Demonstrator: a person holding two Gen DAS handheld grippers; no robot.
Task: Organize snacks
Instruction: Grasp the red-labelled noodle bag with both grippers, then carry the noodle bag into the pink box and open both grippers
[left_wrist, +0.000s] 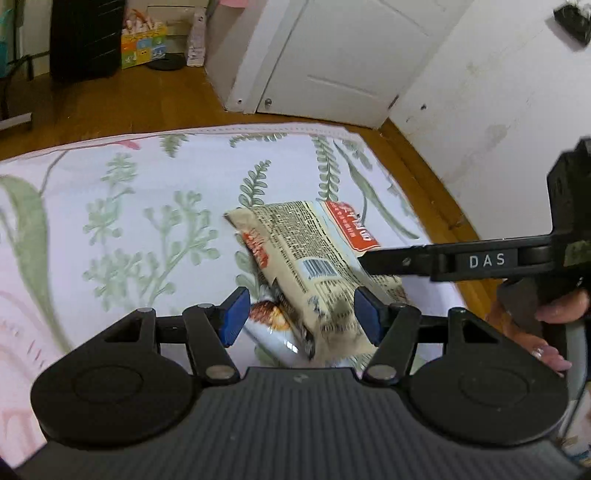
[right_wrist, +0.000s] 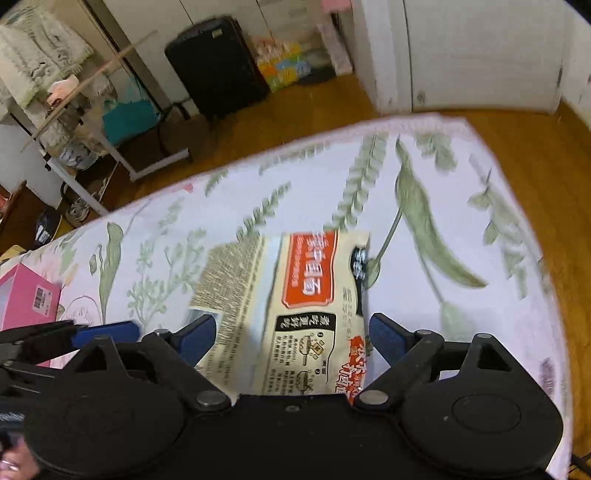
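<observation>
A cream noodle packet (left_wrist: 306, 243) with a red label lies across a second cream packet and a blue-white nut packet (left_wrist: 269, 321) on the leafy tablecloth (left_wrist: 129, 221). My left gripper (left_wrist: 301, 317) stands half open. Its blue pads flank the near ends of these packets, and I see no squeeze. One finger (left_wrist: 406, 260) of the right gripper reaches in from the right over the top packet. In the right wrist view my right gripper (right_wrist: 293, 332) is wide open around the cream packet (right_wrist: 306, 295), pads just clear of its edges. A blue pad (right_wrist: 107, 329) of the left gripper shows at the left.
A pink box (right_wrist: 26, 299) sits on the cloth at the far left. The table's far edge and right corner drop to a wooden floor (right_wrist: 517, 147). Beyond stand a black suitcase (right_wrist: 218, 62), a colourful carton (left_wrist: 144, 44) and a white door (left_wrist: 332, 55). A person's hand (left_wrist: 554, 314) holds the right gripper's handle.
</observation>
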